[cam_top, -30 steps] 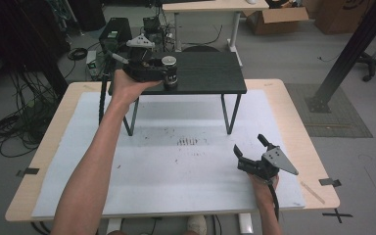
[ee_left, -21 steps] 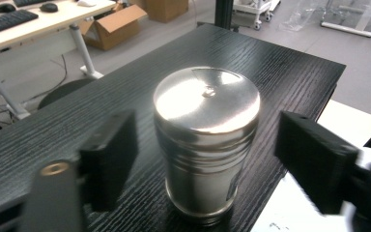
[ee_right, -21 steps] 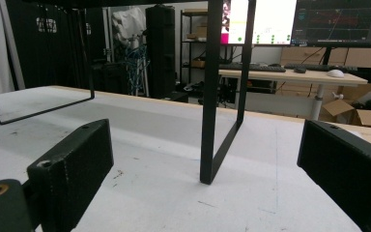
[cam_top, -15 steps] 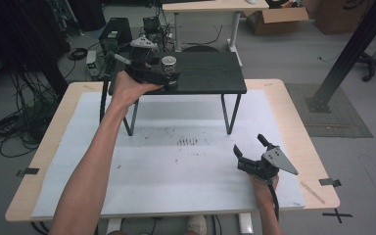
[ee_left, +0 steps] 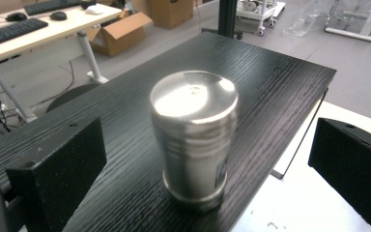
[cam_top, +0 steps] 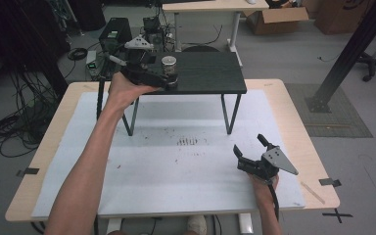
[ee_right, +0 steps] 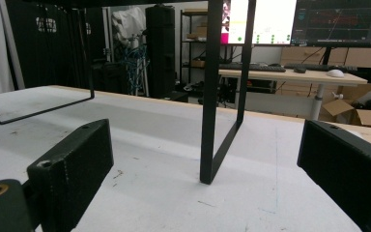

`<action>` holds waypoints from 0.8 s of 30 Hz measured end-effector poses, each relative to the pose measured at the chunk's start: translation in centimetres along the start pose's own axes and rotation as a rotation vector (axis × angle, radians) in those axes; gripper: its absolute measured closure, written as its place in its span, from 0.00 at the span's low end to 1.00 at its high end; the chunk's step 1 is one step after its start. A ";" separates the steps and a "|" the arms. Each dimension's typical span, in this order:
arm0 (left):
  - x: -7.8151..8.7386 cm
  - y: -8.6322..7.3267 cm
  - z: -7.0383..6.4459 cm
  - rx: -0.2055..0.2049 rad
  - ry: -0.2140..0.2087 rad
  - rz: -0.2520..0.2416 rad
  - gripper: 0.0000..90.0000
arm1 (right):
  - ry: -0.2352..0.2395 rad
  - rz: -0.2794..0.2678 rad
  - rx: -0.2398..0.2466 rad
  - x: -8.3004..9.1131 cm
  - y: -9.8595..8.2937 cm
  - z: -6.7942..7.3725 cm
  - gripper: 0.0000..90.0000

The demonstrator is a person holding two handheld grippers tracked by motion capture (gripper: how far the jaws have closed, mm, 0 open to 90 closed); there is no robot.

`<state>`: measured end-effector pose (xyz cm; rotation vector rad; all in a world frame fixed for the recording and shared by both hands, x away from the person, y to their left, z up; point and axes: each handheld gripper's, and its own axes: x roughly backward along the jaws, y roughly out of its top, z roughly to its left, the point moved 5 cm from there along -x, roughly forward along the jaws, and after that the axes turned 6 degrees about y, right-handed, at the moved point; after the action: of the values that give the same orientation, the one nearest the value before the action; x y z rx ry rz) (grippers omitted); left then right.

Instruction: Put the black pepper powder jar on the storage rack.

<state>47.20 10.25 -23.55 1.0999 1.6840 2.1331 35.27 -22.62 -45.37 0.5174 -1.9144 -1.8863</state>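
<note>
A shiny metal can (cam_top: pixel 169 62) stands upright near the left front edge of a small black shelf (cam_top: pixel 210 73) that is raised on thin legs. My left gripper (cam_top: pixel 168 74) reaches in from the shelf's left side. In the left gripper view the can (ee_left: pixel 193 140) stands between the two black jaws, which are wide apart and clear of it; the left gripper (ee_left: pixel 207 162) is open. My right gripper (cam_top: pixel 248 143) rests low over the white mat (cam_top: pixel 176 171) at the front right, open and with nothing in it.
The right gripper view looks along the mat at the shelf's black leg (ee_right: pixel 220 96), close ahead of my right gripper (ee_right: pixel 207 154). Another leg (cam_top: pixel 129 117) stands under the shelf's left side. The wooden table (cam_top: pixel 293 98) ends just right of the mat.
The left gripper has shifted only slightly beside the can. The can and the right gripper have kept their places.
</note>
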 end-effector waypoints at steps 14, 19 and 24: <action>4.8 -1.5 0.6 0.008 0.015 -0.056 0.01 | -0.002 -0.001 0.004 0.0 0.0 0.0 0.06; 6.4 -2.7 0.8 0.018 0.018 -0.081 0.01 | -0.003 0.001 0.002 0.0 0.0 0.0 0.06; 7.6 -4.3 1.1 0.024 0.033 -0.090 0.01 | -0.003 0.001 0.001 0.0 0.0 0.0 0.06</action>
<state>41.43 16.86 -24.23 0.9808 1.7436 2.0913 35.27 -22.61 -45.37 0.5145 -1.9167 -1.8869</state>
